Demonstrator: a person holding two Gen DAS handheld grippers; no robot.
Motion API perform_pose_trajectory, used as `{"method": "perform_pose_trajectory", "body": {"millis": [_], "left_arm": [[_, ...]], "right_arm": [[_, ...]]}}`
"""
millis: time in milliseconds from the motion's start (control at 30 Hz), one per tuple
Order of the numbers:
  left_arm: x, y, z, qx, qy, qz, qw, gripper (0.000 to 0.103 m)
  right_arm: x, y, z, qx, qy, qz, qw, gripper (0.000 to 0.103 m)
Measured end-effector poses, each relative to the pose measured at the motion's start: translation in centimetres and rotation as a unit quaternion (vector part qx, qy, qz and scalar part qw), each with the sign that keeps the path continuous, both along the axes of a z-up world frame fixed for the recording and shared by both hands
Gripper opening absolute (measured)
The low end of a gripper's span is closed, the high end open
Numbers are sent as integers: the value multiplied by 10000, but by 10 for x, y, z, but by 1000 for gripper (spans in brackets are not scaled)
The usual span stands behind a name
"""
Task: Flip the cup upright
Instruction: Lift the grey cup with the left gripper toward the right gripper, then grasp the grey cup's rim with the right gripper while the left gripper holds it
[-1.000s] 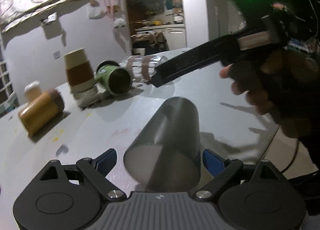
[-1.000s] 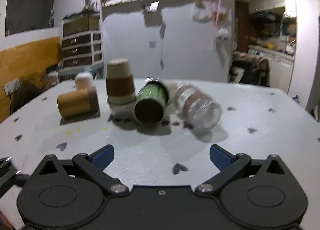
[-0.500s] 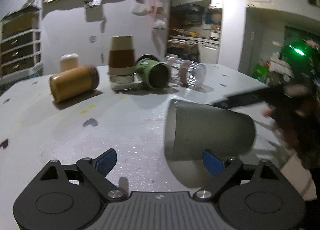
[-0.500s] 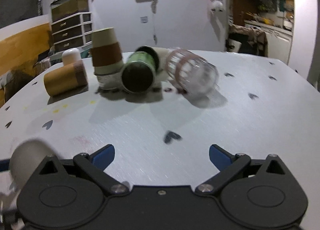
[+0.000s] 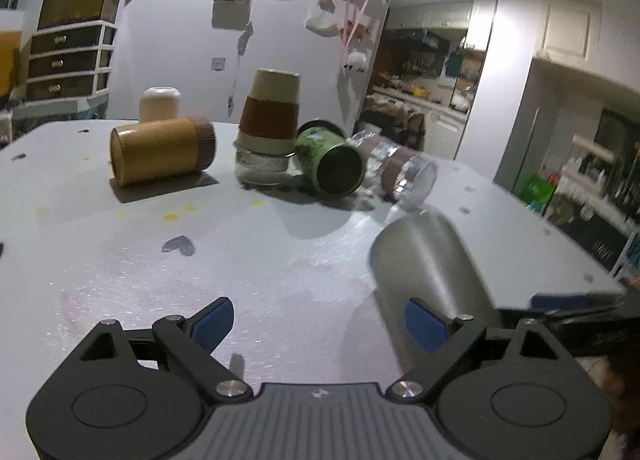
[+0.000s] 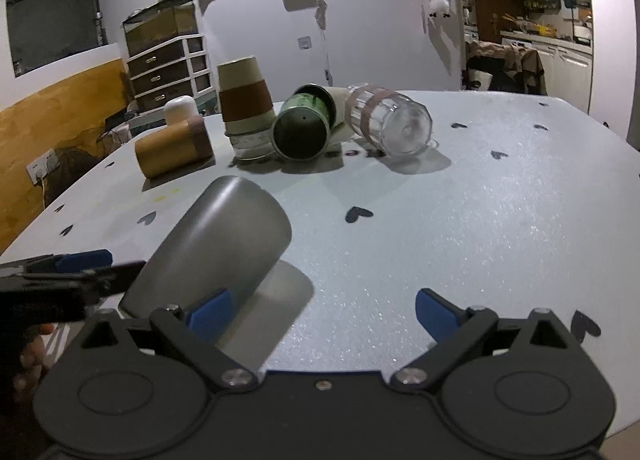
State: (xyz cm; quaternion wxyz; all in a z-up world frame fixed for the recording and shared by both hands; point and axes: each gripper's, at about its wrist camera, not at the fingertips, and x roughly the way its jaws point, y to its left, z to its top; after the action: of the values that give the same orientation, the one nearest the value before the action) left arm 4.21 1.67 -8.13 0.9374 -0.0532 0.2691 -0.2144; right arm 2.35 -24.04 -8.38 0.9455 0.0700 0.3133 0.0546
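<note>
Beside grey cup (image 6: 216, 244) lying tilted on table (image 6: 480, 220): both tools low, level, jaws apart, gripping nothing.

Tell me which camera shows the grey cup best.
The right wrist view: the grey cup lies tilted on the table, its rounded end and side mostly unobstructed. The left wrist view shows it at its right, partly behind a blue fingertip.

Grey cup (image 6: 224, 244) lies tilted beside spread fingers (image 6: 208, 314).

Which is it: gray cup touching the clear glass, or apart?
Apart. The right wrist view shows bare table between the gray cup and the clear glass.
</note>
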Motion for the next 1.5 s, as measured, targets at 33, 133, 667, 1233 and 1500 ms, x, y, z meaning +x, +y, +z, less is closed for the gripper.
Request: {"method": "perform_pose_trajectory", "body": {"millis": [33,133,667,1233,1500], "left_arm": [[-2,-1,3,-68,-4,-43,10000,93],[-7,-8,10,-239,57,-199,9995,91],[-7,-47,3,-569,610,-835,9930,65],[-18,-45,3,-443,403,-977,9934,65],[-29,-52,0,-367,68,-1239,9916,64]], "right_arm": [[2,-2,-1,48,25,-47,10000,99],[4,-9,-1,282,54,-121,9995,99],[31,-36,1,1978,466,-8,9791,96],[104,-1,-5,2419,1491,570,9571,79],[54,21,42,1008,243,788,9915,78]]}}
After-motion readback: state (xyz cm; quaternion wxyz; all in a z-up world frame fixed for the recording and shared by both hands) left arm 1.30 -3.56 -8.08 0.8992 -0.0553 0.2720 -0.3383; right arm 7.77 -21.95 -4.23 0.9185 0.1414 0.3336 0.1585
